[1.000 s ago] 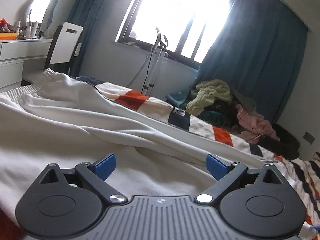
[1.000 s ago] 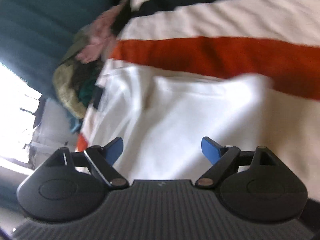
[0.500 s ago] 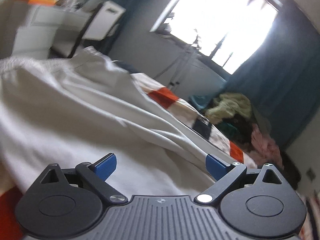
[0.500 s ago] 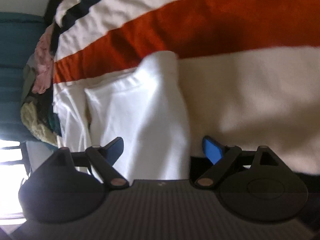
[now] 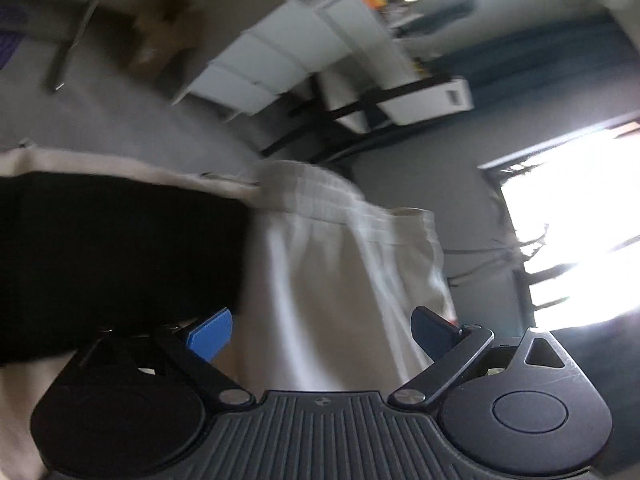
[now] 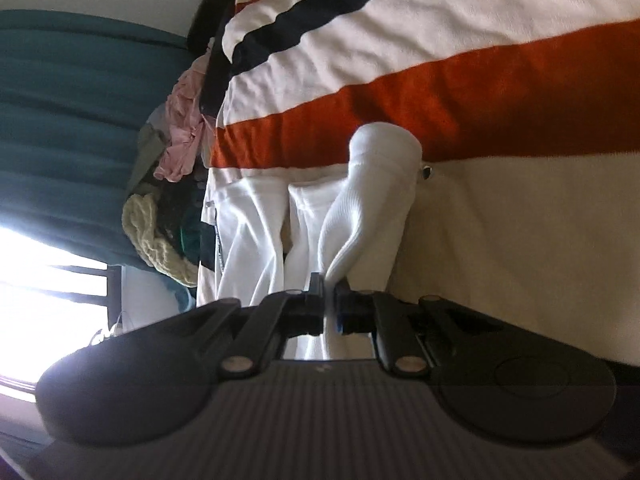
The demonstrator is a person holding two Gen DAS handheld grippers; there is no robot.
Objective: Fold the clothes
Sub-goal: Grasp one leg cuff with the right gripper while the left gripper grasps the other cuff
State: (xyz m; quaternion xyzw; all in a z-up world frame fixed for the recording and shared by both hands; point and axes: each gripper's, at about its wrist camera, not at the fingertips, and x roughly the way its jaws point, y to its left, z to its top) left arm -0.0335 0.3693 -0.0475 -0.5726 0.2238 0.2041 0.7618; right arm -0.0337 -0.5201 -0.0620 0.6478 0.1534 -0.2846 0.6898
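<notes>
Right gripper (image 6: 329, 300) pinches a ribbed cuff of the white cotton trousers (image 6: 372, 200); left gripper (image 5: 322, 332) gapes, empty. Step judged: grasping; next, left clamps the elastic waistband (image 5: 320, 196) at 12 o'clock.

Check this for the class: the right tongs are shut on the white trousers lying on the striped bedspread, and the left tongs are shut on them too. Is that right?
Not quite. The right tongs do pinch the white trousers on the striped bedspread, but the left wrist view shows the left tongs open, with the cloth lying between the blue pads ungripped.
</notes>
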